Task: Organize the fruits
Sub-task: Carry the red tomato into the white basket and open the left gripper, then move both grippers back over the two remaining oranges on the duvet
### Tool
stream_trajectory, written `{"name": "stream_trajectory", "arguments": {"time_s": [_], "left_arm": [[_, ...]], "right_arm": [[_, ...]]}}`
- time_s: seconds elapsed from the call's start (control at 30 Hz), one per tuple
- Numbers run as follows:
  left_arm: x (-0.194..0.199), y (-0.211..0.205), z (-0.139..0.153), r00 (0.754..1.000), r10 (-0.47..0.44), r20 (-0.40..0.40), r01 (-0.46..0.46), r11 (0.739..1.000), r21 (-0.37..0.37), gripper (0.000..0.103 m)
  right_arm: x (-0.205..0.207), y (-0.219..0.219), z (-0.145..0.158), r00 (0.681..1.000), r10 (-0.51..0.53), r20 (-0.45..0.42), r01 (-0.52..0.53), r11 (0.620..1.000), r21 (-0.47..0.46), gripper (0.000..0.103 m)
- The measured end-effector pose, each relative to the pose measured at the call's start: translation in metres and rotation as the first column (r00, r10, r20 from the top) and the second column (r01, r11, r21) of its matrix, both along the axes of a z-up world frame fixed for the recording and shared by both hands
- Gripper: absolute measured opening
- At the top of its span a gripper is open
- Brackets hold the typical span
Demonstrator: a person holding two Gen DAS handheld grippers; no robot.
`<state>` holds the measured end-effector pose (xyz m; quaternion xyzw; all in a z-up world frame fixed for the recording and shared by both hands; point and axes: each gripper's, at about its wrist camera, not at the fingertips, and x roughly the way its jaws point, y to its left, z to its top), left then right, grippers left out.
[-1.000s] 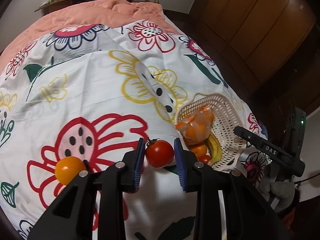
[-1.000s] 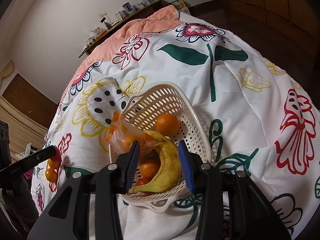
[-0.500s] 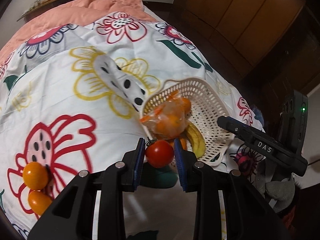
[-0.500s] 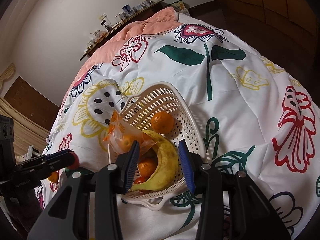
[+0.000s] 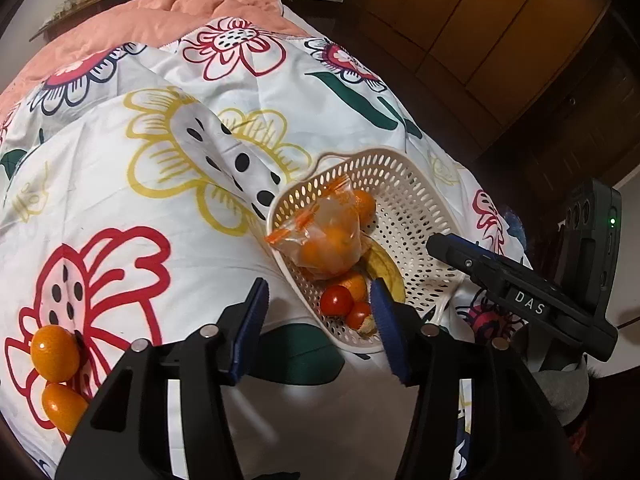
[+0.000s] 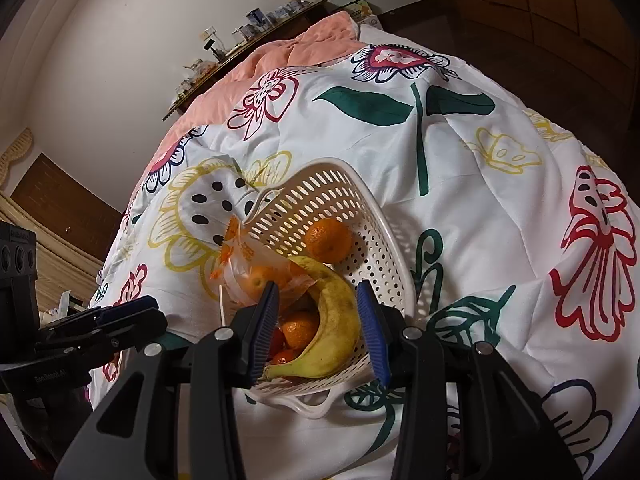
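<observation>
My left gripper (image 5: pixel 320 330) hangs over the near rim of the white perforated basket (image 5: pixel 416 208), its jaws opening with nothing pressed between the pads. Just beyond the pads a red tomato (image 5: pixel 337 299) lies in the basket, free, beside a second tomato (image 5: pixel 359 314). The basket also holds a clear bag of oranges (image 5: pixel 328 242), a banana (image 6: pixel 336 316) and a loose orange (image 6: pixel 329 239). My right gripper (image 6: pixel 318 332) hovers over the basket (image 6: pixel 320 184), jaws partly apart above the banana and gripping nothing. Two oranges (image 5: pixel 54 354) lie on the bedspread at far left.
The basket sits on a soft, wrinkled flowered bedspread (image 5: pixel 120 184) near the bed's right edge. Wooden wardrobe doors (image 5: pixel 480 40) stand beyond that edge. A pink quilt (image 5: pixel 140 20) and a cluttered shelf (image 6: pixel 248 28) are at the far end.
My left gripper carried the tomato rightward to the basket, then its jaws parted and the tomato dropped in. The right gripper stayed still.
</observation>
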<state>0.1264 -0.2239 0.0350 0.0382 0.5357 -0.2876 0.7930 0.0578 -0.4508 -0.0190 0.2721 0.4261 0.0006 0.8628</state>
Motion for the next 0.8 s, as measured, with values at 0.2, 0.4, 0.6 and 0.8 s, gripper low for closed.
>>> {"name": "stream_trajectory", "arguments": {"time_s": [0.2, 0.4, 0.6, 0.8], "left_arm": [[-0.003, 0.004, 0.006, 0.997, 0.007, 0.08, -0.01, 0.999, 0.037, 0.072], [-0.005, 0.009, 0.012, 0.991, 0.018, 0.134, -0.026, 0.998, 0.057, 0.091], [-0.002, 0.019, 0.012, 0.986, 0.054, 0.16, -0.067, 0.995, 0.076, 0.095], [0.0, 0.029, 0.014, 0.977, 0.085, 0.196, -0.106, 0.989, 0.101, 0.095]], "right_arm": [[0.002, 0.005, 0.0, 1.0, 0.009, -0.002, -0.009, 1.0, 0.002, 0.041], [0.002, 0.01, 0.002, 1.0, 0.015, 0.0, -0.015, 1.0, -0.002, 0.051], [0.003, 0.016, 0.006, 1.0, 0.028, 0.004, -0.028, 1.0, -0.006, 0.051], [0.005, 0.023, 0.007, 0.999, 0.043, -0.002, -0.043, 0.999, -0.009, 0.051]]}}
